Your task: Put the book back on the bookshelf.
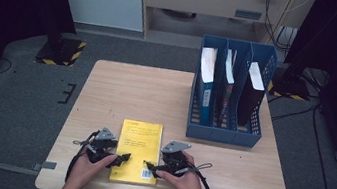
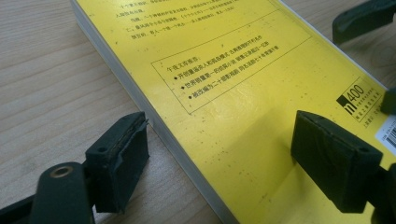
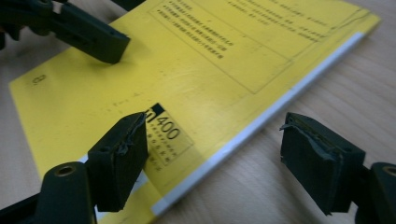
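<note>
The yellow book lies flat near the table's front edge. The left gripper and the right gripper straddle opposite edges, jaws wide apart and holding nothing (pads clear). Each should close squarely across cover and underside.

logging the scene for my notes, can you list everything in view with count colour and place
book: 1, yellow, lying flat at the near middle of the table, back cover up
file rack: 1, blue, three slots, standing at the far right of the table
folders: 3, one bluish and two dark, each with a white top, upright, one per rack slot
table: 1, light wood, centre of the room
floor: grey carpet around the table
striped base: 1, black and yellow, on the floor far left
cables: several, black, on the floor at right
left gripper: 1, black, jaws open astride the book's left edge
right gripper: 1, black, jaws open astride the book's right edge
hands: 2, one on each gripper, at the near edge
</note>
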### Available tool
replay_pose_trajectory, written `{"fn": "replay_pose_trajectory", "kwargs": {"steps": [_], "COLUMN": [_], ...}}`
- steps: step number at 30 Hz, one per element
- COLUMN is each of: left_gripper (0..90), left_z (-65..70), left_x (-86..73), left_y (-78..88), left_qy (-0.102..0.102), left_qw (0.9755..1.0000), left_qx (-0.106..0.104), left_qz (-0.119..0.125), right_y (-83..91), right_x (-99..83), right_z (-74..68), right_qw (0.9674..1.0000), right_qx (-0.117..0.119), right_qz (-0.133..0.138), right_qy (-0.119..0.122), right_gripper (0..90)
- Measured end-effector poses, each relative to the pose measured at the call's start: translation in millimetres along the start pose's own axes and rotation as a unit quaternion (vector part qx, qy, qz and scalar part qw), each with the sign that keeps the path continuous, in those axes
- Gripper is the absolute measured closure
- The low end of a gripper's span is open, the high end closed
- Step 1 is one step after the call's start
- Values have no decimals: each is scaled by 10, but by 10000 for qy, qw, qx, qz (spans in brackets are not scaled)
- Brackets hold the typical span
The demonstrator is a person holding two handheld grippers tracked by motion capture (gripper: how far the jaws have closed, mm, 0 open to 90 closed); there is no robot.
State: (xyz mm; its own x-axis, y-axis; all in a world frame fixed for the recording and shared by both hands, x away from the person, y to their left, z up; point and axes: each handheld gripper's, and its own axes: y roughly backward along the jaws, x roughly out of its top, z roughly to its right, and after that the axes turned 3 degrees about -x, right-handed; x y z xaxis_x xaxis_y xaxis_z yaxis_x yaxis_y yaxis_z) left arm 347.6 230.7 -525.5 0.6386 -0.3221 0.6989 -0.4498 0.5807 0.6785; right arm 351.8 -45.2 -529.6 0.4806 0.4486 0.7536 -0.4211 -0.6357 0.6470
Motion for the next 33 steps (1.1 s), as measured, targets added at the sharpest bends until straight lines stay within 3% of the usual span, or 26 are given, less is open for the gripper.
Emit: {"fn": "replay_pose_trajectory", "kwargs": {"steps": [5,18,26,28,33], "left_gripper": [164,89,170,194,233], "left_z": [-9,42,30,38,68], "left_x": [-12,-6,8,20,37], "left_y": [-9,-54,-25,-4,58], "left_qy": [75,-78,95,47,56], "left_qw": [10000,9999,9999,10000,9998], "left_qx": [-47,-123,-48,4,-85], "left_qz": [21,-39,-18,-23,178], "right_y": [-28,-57,-63,-64,-66], "right_x": [-16,-49,-61,-60,-62], "right_z": [4,-69,-83,-84,-90], "right_qw": [9989,9994,9994,9994,9993], "right_qx": [299,223,185,186,173], "right_qz": [-126,29,95,95,109], "right_qy": [-350,-259,-282,-288,-304], "right_gripper": [219,199,194,193,191]}}
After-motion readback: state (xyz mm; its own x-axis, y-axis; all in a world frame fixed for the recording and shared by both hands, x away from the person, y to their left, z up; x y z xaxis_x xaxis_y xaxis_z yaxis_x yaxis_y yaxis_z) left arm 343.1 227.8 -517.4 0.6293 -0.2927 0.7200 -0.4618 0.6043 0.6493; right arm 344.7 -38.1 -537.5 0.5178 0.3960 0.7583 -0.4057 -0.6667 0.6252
